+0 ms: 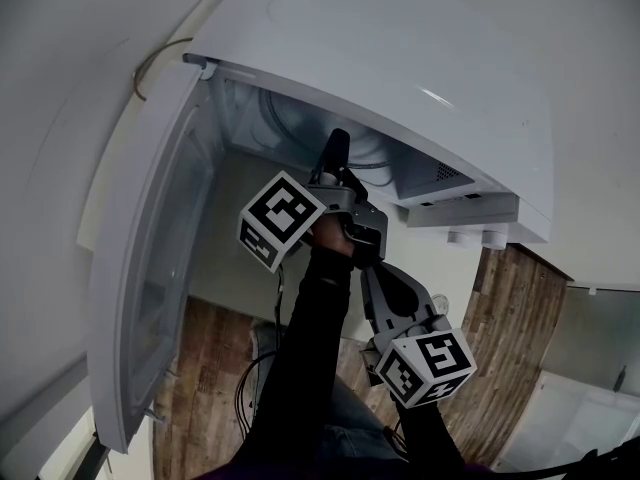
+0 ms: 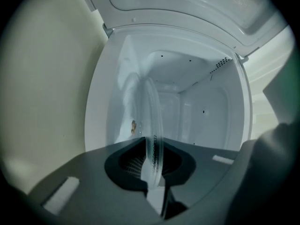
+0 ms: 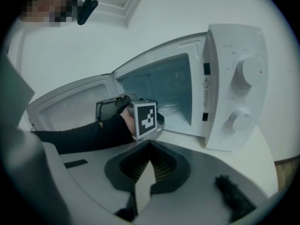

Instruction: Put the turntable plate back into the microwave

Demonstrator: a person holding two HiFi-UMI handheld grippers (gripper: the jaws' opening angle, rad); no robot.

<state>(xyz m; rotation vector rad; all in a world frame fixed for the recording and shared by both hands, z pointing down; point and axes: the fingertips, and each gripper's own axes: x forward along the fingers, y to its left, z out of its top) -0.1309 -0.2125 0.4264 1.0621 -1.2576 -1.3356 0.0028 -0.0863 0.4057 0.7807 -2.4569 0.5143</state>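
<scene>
My left gripper (image 2: 152,175) is pinched nearly closed on the rim of the glass turntable plate (image 2: 153,116), which reaches toward 12 o'clock into the open microwave (image 2: 201,111) but, I judge, isn't seated yet. My right gripper (image 3: 144,184) hangs back, fully closed on nothing. Lowering, centring and releasing remain

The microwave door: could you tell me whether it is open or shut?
Open: the microwave door is swung wide, leaving the cavity exposed.
</scene>
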